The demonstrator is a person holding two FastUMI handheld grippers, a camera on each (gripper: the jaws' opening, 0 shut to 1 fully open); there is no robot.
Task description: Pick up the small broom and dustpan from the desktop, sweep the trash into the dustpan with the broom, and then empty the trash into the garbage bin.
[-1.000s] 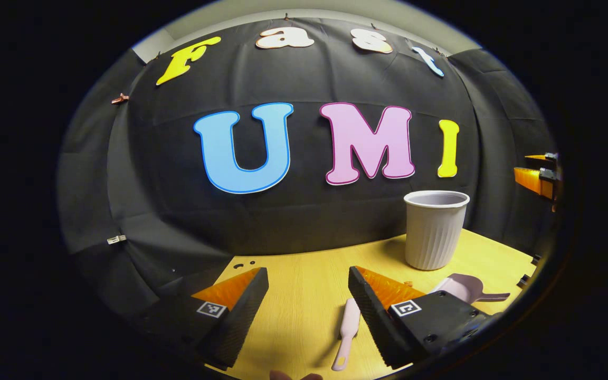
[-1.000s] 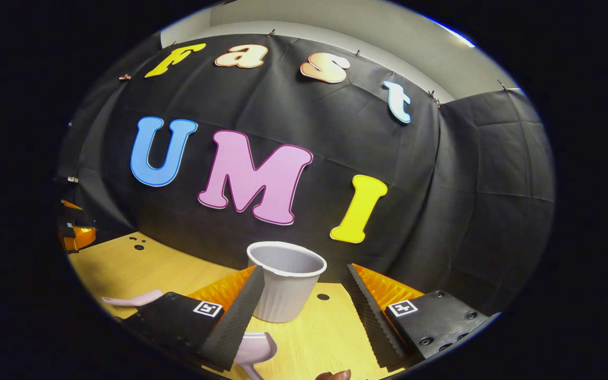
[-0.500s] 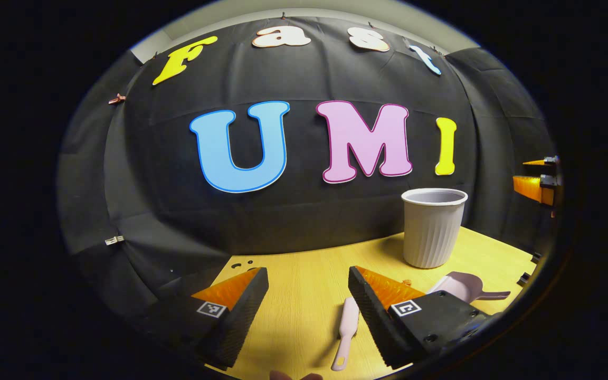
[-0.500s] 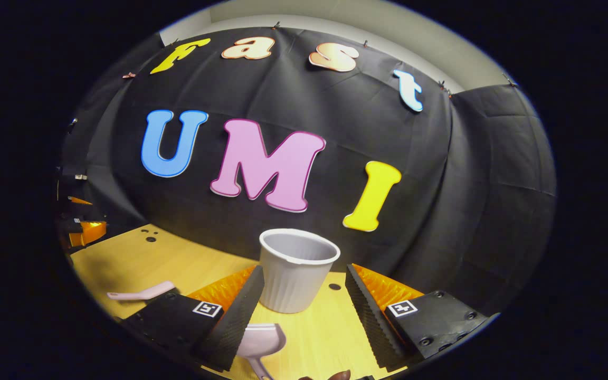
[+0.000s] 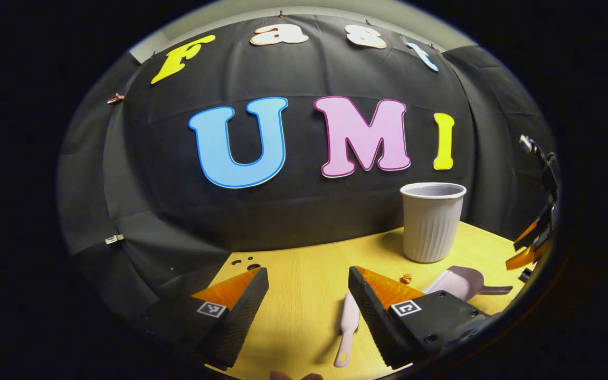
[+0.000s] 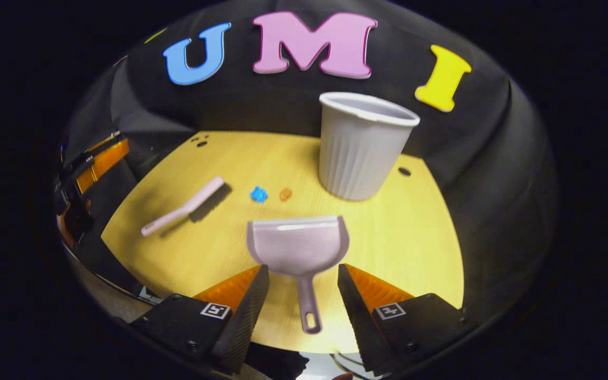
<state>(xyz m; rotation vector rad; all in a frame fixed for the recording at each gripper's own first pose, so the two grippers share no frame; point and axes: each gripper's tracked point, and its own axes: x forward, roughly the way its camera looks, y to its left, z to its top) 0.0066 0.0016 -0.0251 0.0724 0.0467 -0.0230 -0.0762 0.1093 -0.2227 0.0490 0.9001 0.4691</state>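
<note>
A pale pink dustpan [image 6: 297, 245] lies flat on the yellow desktop [image 6: 415, 237], handle toward me. My right gripper [image 6: 303, 274] hangs open above it, the handle between its fingers without touching them. The small pink broom [image 6: 183, 206] lies to the left. Two trash bits, a blue one [image 6: 258, 195] and an orange one [image 6: 285, 194], sit between the broom and the grey bin [image 6: 359, 145]. In the left gripper view my left gripper [image 5: 308, 282] is open over the desktop [image 5: 304, 301], with the broom [image 5: 347, 328] just inside its right finger. The dustpan [image 5: 459, 284], orange bit [image 5: 405, 278] and bin [image 5: 430, 221] lie to the right.
The black cloth wall stands close behind the bin. Small holes [image 6: 199, 141] mark the desktop's far left corner, another hole [image 6: 404, 171] lies right of the bin. The desk's near edge runs just under my right gripper. The other gripper [image 6: 85, 174] hovers at the left edge.
My right gripper has tipped sharply downward and pulled back, so the dustpan now lies centred between its fingers. The left gripper has barely moved.
</note>
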